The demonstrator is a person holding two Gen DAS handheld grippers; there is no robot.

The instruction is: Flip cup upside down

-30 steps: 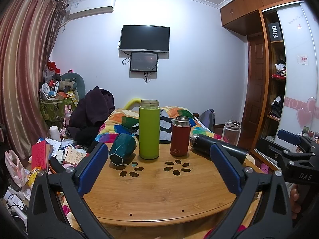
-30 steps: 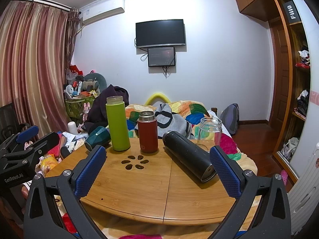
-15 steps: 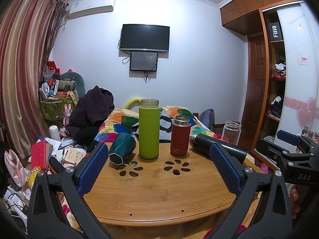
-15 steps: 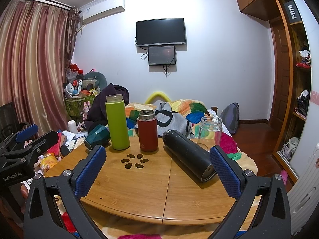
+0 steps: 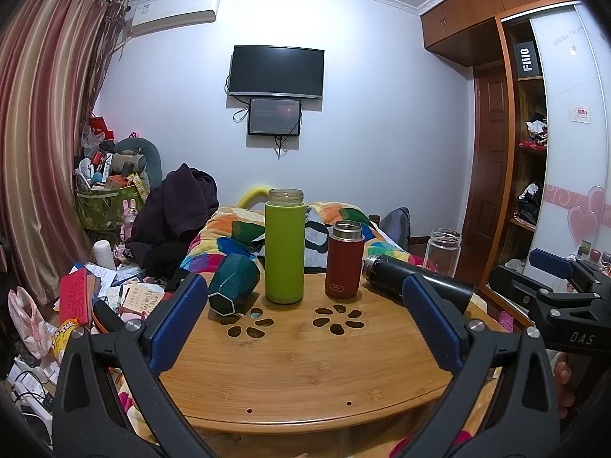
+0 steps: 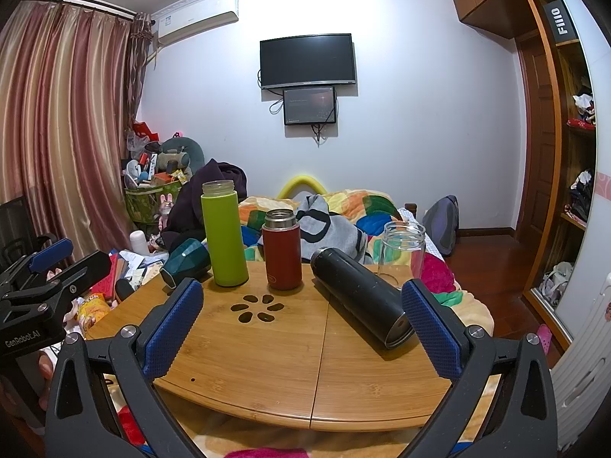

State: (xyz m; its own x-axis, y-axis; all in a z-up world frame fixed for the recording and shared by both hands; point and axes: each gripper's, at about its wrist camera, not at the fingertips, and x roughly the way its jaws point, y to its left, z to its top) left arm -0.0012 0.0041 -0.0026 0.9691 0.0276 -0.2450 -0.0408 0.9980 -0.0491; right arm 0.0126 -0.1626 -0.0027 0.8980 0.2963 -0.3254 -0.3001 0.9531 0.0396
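teal faceted cup (image 5: 233, 285) dark green-blue, angular facets, pale rim edge, lying on side at table's (image 5: 298, 366) far left edge, just left of upright green bottle (image 5: 285, 246). long axis tilted, mouth pointing about 7 o'clock in left wrist view, base toward 1 o'clock. black flask (image 6: 361, 295) also lying down, right side. left gripper (image 5: 305, 318) released, jaws wide, holding nothing. right gripper (image 6: 303, 318) same, spread wide, nothing held, near table's front edge.
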